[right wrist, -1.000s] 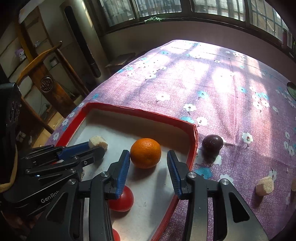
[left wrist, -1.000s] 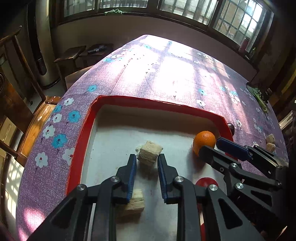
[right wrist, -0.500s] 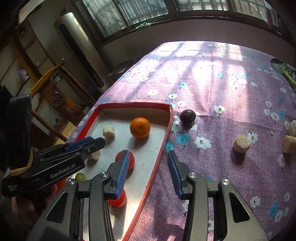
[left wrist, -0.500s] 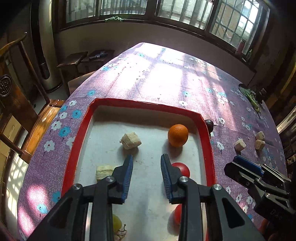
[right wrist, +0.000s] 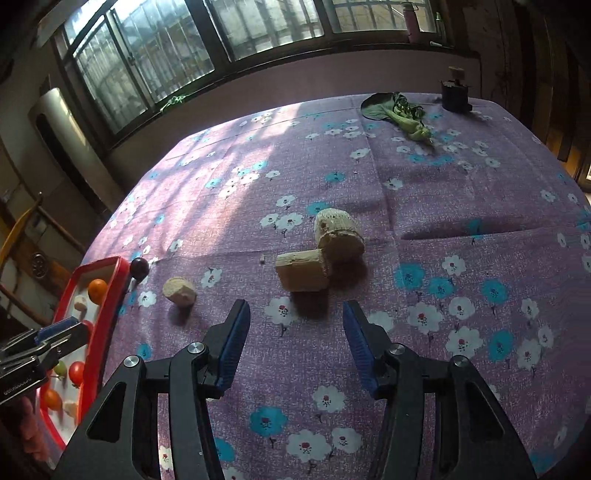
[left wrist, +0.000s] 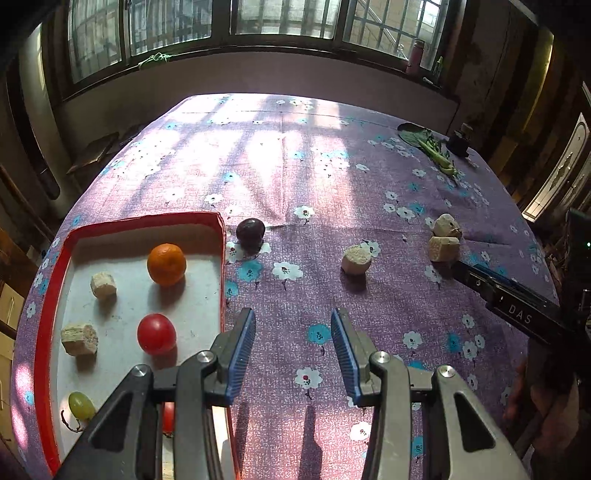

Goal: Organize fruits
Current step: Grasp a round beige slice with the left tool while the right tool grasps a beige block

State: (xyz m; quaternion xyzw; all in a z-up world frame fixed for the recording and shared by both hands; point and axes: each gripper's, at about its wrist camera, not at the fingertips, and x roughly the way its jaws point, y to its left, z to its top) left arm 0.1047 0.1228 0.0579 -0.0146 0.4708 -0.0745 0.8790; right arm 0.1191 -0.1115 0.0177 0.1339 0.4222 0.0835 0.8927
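A: What covers the worktop?
B: A purple tablecloth (right wrist: 424,206) with white and blue flowers.
A: And at the far edge?
B: A leafy green vegetable (right wrist: 397,112), and near it a small dark pot (right wrist: 455,94). Behind are barred windows (left wrist: 288,16).

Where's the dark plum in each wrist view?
Left wrist: plum left of centre, on the cloth just outside the red tray's far right corner.
Right wrist: plum at far left, mid-height, against the same tray corner.
Shared landmark: the orange in the tray beside it.
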